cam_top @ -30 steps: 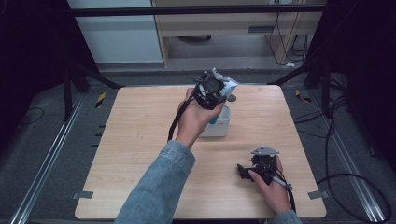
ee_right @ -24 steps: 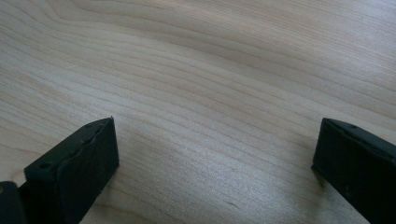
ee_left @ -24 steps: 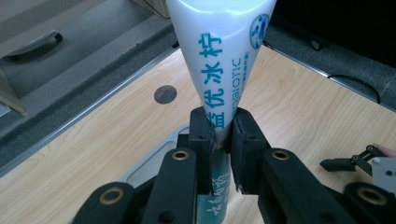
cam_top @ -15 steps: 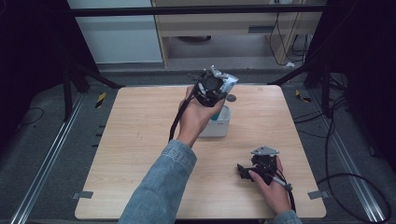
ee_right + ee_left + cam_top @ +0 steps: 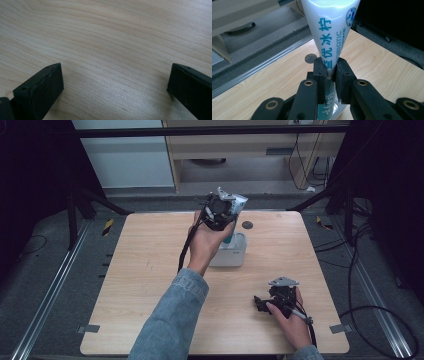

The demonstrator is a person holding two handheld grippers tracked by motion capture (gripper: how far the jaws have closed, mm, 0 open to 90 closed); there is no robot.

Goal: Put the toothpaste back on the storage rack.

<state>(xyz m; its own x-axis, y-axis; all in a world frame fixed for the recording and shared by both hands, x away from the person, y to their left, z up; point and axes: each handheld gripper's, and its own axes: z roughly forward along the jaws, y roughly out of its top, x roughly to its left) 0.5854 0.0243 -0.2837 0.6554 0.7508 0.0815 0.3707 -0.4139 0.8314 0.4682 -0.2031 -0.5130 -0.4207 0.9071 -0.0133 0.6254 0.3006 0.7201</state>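
Tabletop: tube pinched between left tool.

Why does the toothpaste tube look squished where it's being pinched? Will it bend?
Probably soft: the toothpaste tube narrows where the left hand-held gripper clamps it, so it likely gives under pressure. Its glossy skin could be a bit slippery. It stands upright above the white holder, so it seems light.

Light wooden table; dark round disc on far edge; wooden cabinet behind.
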